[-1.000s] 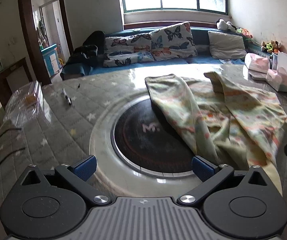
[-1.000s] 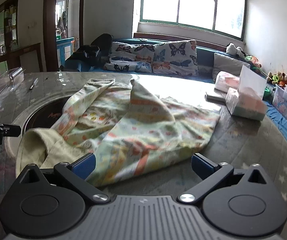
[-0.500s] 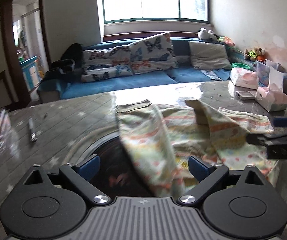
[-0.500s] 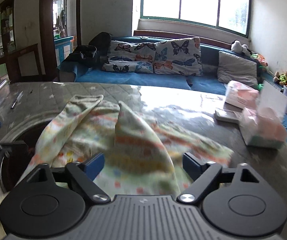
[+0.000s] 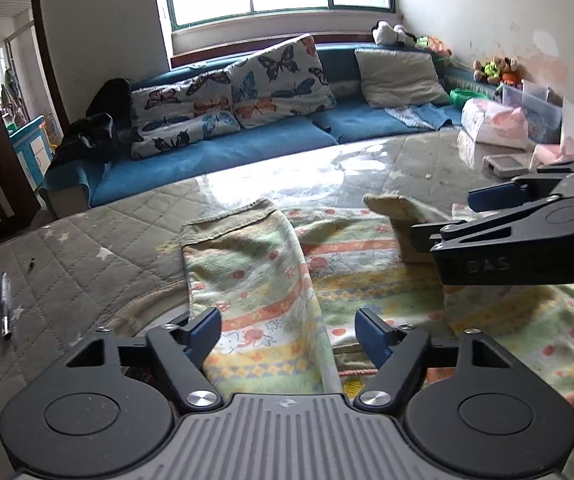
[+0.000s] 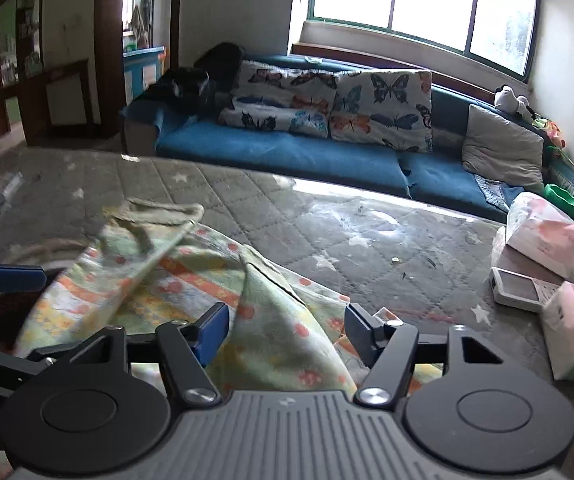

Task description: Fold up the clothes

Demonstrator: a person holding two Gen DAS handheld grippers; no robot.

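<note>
None of the folding looks done: the pastel printed cotton garment (image 5: pixel 327 276) lies rumpled on the grey quilted tabletop (image 5: pixel 87 256), each leg toward 12 o'clock between a spread, empty tool, left (image 5: pixel 289 330) and right (image 6: pixel 287 330).

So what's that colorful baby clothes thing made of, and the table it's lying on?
The garment looks like soft knit cotton: matte, limp folds, ribbed cuff, printed stripes. The table seems to have a quilted, star-patterned cloth under a clear glossy sheet, probably plastic or glass, since the window glare reflects off it.
</note>
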